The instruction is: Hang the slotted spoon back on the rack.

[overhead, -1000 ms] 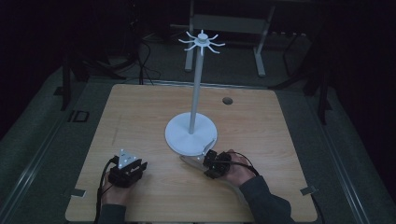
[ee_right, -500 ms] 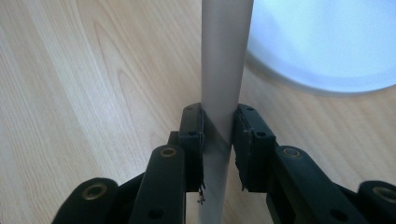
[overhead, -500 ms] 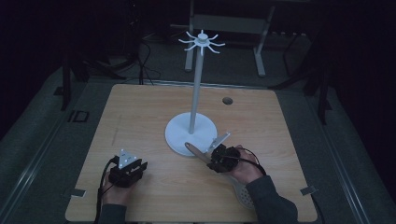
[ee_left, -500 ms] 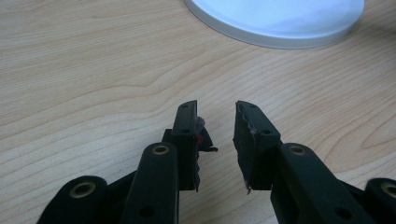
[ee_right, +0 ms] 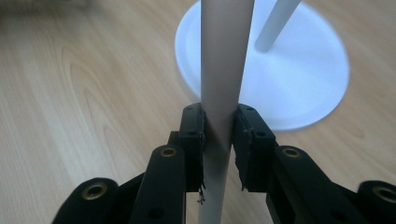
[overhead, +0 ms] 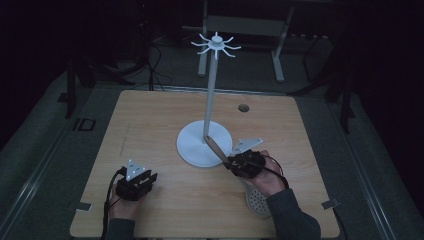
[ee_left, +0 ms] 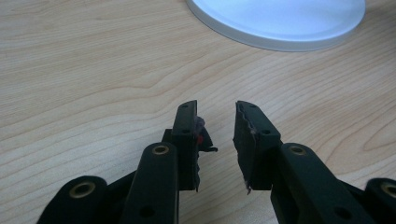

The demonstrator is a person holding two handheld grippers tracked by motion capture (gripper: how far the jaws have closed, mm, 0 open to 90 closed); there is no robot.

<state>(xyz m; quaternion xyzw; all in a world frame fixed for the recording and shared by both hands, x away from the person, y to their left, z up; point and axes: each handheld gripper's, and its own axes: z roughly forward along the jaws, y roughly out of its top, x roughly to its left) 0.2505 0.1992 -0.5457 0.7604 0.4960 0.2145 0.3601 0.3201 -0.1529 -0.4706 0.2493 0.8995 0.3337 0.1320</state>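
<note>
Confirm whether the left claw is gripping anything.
No: the left claw has its black jaws apart with bare light wooden table showing between them.

The slotted utensil slants with its wooden handle pointing to eleven o'clock. Its pale perforated head lies toward five o'clock, its handle tip above the white stand base.

White stand – round base, slim pole; pale handle between black jaws; light wood-grain table; grey perforated head.
</note>
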